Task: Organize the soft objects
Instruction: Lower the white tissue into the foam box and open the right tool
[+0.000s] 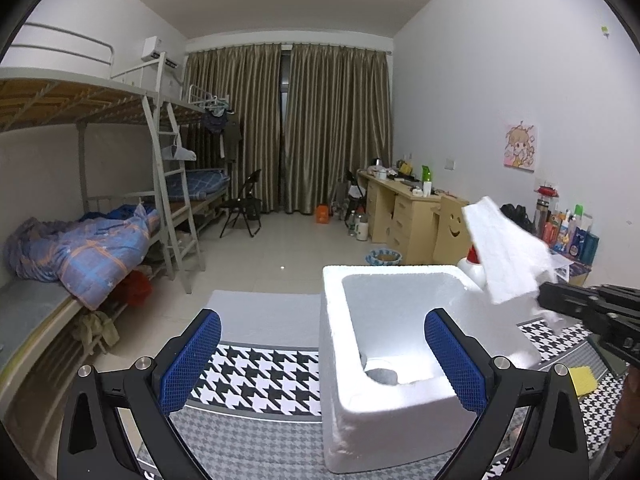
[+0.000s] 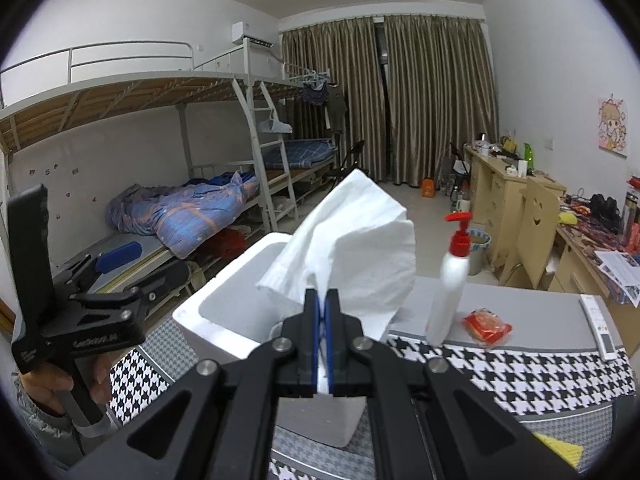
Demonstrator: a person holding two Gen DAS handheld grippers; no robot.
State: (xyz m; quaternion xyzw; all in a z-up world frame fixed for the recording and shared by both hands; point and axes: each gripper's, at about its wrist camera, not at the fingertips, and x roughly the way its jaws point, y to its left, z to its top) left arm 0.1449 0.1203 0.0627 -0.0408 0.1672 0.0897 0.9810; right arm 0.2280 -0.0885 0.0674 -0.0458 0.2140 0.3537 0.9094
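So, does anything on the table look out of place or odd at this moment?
Nothing looks spilled or damaged. The white tissue is pinched in the right gripper above the foam box, not yet inside. The pump bottle stands upright behind the box, and a red packet lies beside the bottle.

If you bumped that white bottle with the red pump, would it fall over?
Probably. The white bottle is tall and narrow on a small base, so it looks tippy. It stands on a patterned cloth, which may grip the base, so it would likely topple, not slide.
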